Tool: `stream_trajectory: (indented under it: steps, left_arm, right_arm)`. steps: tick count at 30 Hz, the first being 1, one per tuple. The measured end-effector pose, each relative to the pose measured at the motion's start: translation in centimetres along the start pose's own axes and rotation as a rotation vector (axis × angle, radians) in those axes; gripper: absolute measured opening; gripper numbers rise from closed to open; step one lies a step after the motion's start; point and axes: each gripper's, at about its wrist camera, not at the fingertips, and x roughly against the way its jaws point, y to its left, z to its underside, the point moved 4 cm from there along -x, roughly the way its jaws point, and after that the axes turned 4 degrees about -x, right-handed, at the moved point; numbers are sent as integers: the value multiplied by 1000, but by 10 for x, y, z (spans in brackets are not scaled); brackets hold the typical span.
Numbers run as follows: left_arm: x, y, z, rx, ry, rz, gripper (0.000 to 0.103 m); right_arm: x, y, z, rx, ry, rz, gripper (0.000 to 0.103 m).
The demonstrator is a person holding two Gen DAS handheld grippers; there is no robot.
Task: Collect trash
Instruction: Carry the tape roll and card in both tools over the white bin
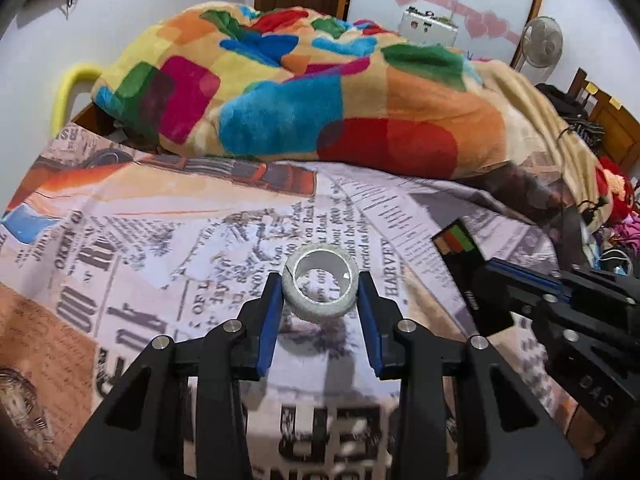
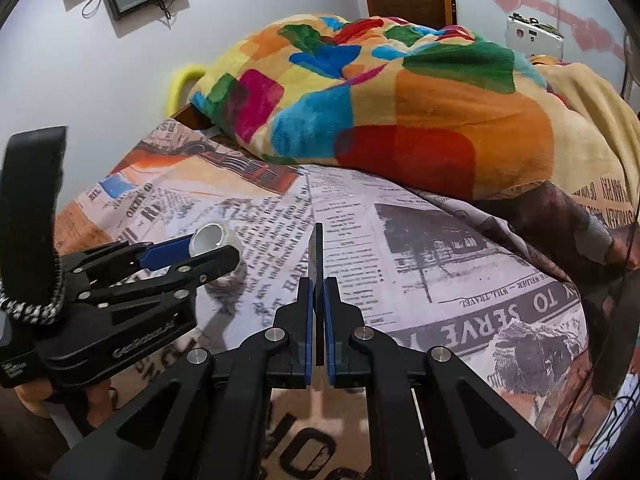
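Left wrist view, left gripper (image 1: 320, 286) clamping tape roll (image 1: 319, 280), hole facing up above newspaper-print sheet (image 1: 160, 248), right gripper (image 2: 319, 280) closed on thin dark card (image 2: 319, 248), edge-on, long axis pointing away.

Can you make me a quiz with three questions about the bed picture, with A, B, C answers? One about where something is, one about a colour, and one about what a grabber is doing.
1. Where is the tape roll?
A. between the left gripper's pads
B. on top of the blanket
C. hanging on the door

2. What colour are the pads on the right gripper?
A. yellow
B. blue
C. pink

3. What is the right gripper doing?
A. gaping wide with nothing in it
B. holding the tape roll
C. shut on a thin dark card

Answers:
1 A: the roll sits between the two pads, over the newspaper-print sheet.
2 B: both pads show blue.
3 C: the card stands edge-on, pinched between the pads.
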Motion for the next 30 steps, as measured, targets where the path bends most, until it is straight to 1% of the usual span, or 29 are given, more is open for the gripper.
stream_trajectory:
  steps: [9, 17, 23, 30]
  left_arm:
    - [92, 2, -5, 20, -81, -33, 36]
    - [181, 5, 2, 20, -150, -99, 36]
    - [244, 8, 17, 27, -200, -145, 36]
    - [316, 19, 47, 48, -250, -203, 36]
  right_arm:
    - [55, 36, -9, 35, -72, -42, 5]
    - [117, 73, -14, 71, -143, -88, 5]
    - [158, 100, -9, 98, -182, -124, 5]
    - [196, 135, 1, 132, -204, -173, 5]
